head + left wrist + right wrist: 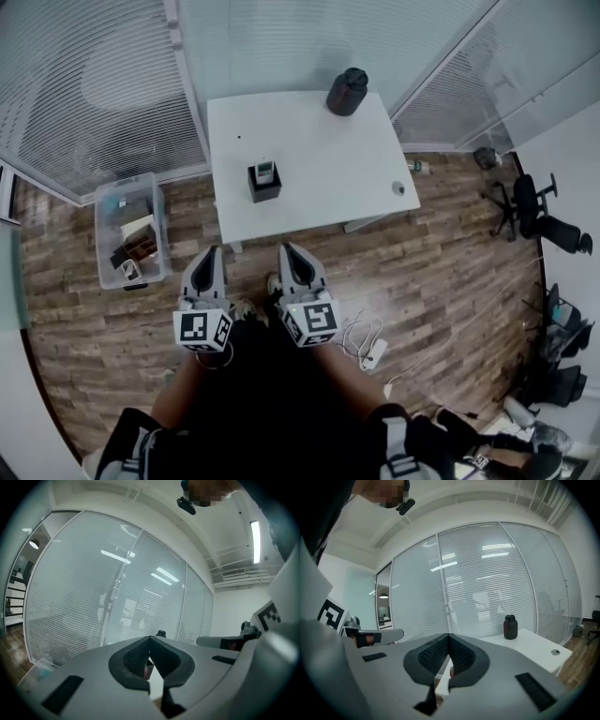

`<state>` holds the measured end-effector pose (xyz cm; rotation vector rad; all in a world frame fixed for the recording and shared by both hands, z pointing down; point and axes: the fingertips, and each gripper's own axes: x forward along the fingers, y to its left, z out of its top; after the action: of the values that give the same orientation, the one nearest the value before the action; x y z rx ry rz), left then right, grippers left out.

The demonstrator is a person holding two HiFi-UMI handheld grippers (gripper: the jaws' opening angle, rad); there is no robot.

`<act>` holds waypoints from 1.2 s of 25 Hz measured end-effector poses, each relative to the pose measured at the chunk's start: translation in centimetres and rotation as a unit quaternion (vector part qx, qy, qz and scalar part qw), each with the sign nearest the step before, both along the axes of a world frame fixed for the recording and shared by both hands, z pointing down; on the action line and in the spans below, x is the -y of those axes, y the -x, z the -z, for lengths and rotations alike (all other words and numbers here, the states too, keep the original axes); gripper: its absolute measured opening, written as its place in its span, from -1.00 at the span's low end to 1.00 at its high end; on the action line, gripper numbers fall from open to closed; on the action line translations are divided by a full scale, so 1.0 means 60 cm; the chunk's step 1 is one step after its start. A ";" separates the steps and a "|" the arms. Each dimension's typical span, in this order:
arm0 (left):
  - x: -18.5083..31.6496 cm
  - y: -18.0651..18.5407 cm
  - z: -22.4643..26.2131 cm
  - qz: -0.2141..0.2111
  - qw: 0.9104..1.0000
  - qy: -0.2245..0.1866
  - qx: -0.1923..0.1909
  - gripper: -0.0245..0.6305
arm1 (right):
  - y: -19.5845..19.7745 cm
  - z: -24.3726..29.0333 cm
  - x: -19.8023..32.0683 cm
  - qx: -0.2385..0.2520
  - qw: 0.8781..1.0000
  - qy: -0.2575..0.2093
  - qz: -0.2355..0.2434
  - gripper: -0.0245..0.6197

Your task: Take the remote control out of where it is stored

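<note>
The remote control (265, 170) stands in a black holder (264, 187) on the table (319, 178) — the left hand-held gripper (208, 251) and right hand-held gripper (289, 248) are both closed and empty. A clear bin (105, 234) holds boxes.

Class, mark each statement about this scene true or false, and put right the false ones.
1. The remote control stands in a black holder on the white table. True.
2. The left gripper holds the remote control. False: the left gripper has its fingers together on nothing, short of the table.
3. A dark bottle stands near the table's far edge. True.
4. The right gripper's fingers are wide apart. False: the right gripper is shut and empty.
5. The clear bin sits on the table. False: the clear bin sits on the wood floor, left of the table.
</note>
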<state>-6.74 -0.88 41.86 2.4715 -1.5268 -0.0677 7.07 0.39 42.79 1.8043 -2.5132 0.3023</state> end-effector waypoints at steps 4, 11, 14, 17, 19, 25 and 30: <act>0.041 -0.005 -0.005 -0.001 1.000 0.000 0.003 -0.91 | -0.004 -0.016 0.045 -0.002 1.000 0.011 0.000 -0.92; 0.122 -0.021 -0.019 0.004 1.000 0.012 0.002 -0.91 | -0.004 -0.050 0.133 -0.001 0.999 0.035 0.013 -0.92; 0.164 -0.029 -0.029 0.010 1.000 0.019 0.000 -0.91 | -0.001 -0.070 0.171 -0.010 0.998 0.050 0.026 -0.92; 0.196 -0.039 -0.040 0.011 1.000 0.029 0.000 -0.91 | -0.005 -0.085 0.201 -0.012 0.998 0.062 0.031 -0.92; 0.216 -0.047 -0.050 0.009 0.999 0.035 0.000 -0.91 | -0.008 -0.095 0.222 -0.014 0.997 0.068 0.031 -0.92; 0.259 -0.061 -0.078 0.008 0.999 0.051 0.001 -0.91 | -0.008 -0.123 0.268 -0.016 0.996 0.084 0.040 -0.92; 0.280 -0.064 -0.104 0.012 0.998 0.067 -0.001 -0.91 | -0.007 -0.148 0.303 -0.012 0.994 0.097 0.039 -0.92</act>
<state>-2.88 -17.70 48.10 2.3487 -1.5071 0.0271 7.47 -17.78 51.67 1.6240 -2.4338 0.4990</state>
